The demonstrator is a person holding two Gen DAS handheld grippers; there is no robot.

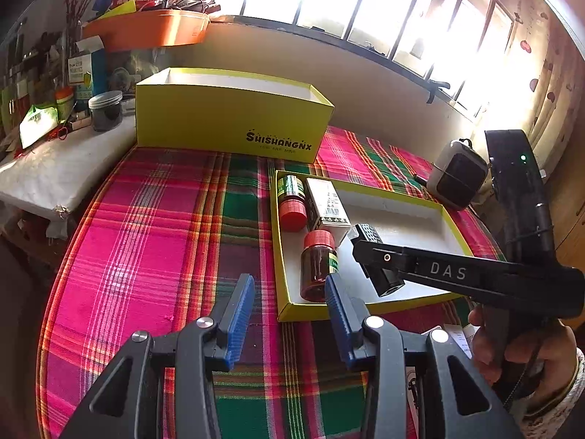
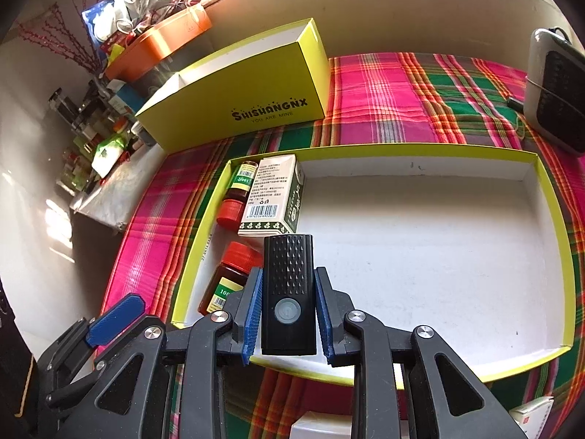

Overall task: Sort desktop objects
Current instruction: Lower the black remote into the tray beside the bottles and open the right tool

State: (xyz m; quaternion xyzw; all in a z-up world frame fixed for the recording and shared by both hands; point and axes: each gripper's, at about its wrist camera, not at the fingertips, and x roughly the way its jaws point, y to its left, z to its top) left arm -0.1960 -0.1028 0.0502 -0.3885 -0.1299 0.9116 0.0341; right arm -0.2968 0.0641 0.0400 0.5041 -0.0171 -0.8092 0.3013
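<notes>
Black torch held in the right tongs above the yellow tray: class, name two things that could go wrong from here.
1. The black torch hangs close to the near bottle and the carton; lowered straight down, it may knock them.
2. The right tongs grip only its smooth sides, so it might slip and drop onto the yellow tray.
</notes>
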